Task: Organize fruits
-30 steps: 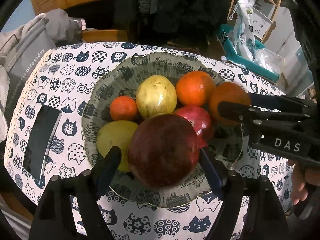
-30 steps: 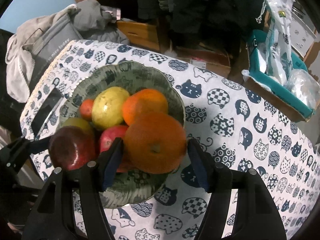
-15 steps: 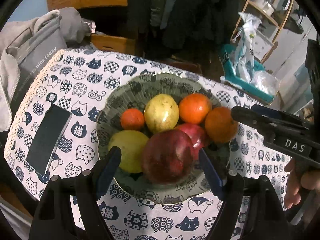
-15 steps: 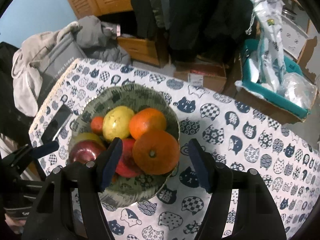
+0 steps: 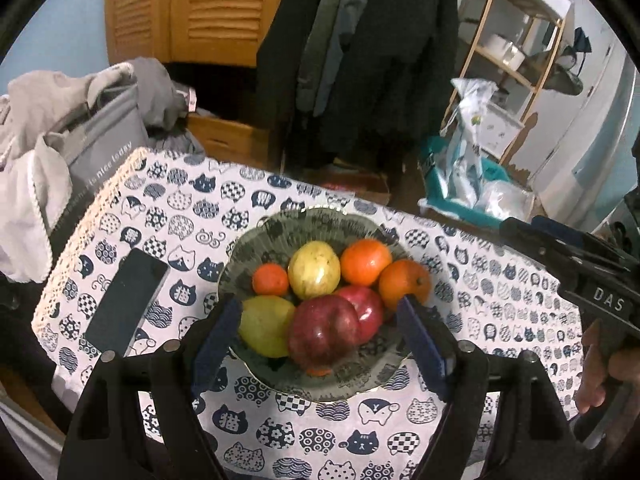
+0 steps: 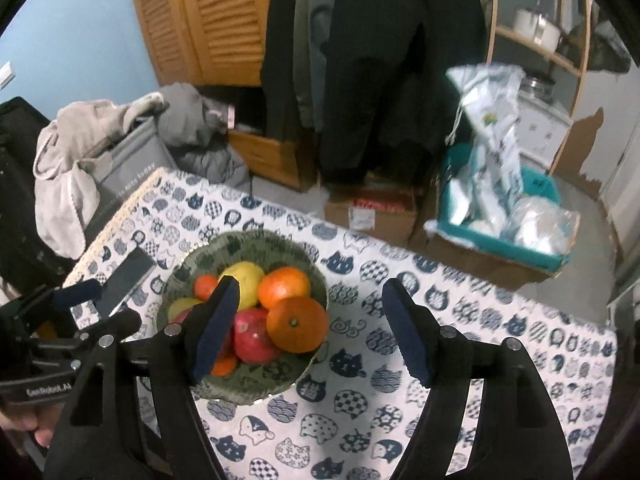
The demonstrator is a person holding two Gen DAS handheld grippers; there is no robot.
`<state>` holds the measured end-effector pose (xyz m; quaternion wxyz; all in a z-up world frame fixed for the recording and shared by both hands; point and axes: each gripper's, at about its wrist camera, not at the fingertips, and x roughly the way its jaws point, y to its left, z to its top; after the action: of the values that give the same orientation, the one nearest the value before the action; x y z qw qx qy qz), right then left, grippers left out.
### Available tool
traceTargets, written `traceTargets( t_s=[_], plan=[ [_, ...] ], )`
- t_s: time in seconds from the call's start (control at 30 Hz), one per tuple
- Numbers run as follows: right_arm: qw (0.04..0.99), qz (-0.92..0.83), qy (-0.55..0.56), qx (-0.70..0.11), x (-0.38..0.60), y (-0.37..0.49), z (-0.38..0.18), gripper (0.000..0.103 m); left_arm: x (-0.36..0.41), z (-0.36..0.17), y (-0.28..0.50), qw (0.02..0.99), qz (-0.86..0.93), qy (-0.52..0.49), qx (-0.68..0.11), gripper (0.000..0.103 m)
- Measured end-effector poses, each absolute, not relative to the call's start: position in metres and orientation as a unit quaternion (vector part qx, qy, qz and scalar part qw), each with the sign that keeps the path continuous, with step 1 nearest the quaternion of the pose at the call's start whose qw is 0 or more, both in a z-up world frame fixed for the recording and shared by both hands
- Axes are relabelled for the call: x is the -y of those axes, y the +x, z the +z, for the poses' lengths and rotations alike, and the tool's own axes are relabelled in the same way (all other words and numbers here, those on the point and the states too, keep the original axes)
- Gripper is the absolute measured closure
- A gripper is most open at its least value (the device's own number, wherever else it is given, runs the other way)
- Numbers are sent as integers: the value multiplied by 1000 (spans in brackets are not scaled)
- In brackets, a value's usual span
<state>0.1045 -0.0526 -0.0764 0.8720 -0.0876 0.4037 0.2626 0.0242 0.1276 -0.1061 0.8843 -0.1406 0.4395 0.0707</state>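
Orange, red and yellow fruits sit piled in the patterned bowl. Left gripper and right gripper, jaws just widening, hover empty above; sorting seems finished, so withdrawing likely follows.

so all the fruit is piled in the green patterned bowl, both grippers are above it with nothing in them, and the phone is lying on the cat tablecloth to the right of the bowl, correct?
One thing is wrong: the phone lies to the left of the bowl, not the right, as the left wrist view shows. The rest holds: the fruit is piled in the bowl on the cat tablecloth, and the left gripper and right gripper are above it with nothing in them.
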Motion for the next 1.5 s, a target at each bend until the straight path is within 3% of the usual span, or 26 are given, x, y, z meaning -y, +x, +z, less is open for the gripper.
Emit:
traceTargets(
  t_s=[0.23,0.7,1.07,1.5],
  plan=[
    [893,263,-89,-356,69,78,-37,20,-124,-66,6,908,82,-116,-394,16],
    [928,232,-71,-283,111,41,16,18,-113,-2,-26,946,101,-72,-301,1],
    [948,199,-81,-233,134,20,36,18,-98,24,-34,959,106,-42,-259,1],
    [951,193,-74,-231,144,18,36,18,-86,27,-36,961,96,-32,-256,1]
  ],
)
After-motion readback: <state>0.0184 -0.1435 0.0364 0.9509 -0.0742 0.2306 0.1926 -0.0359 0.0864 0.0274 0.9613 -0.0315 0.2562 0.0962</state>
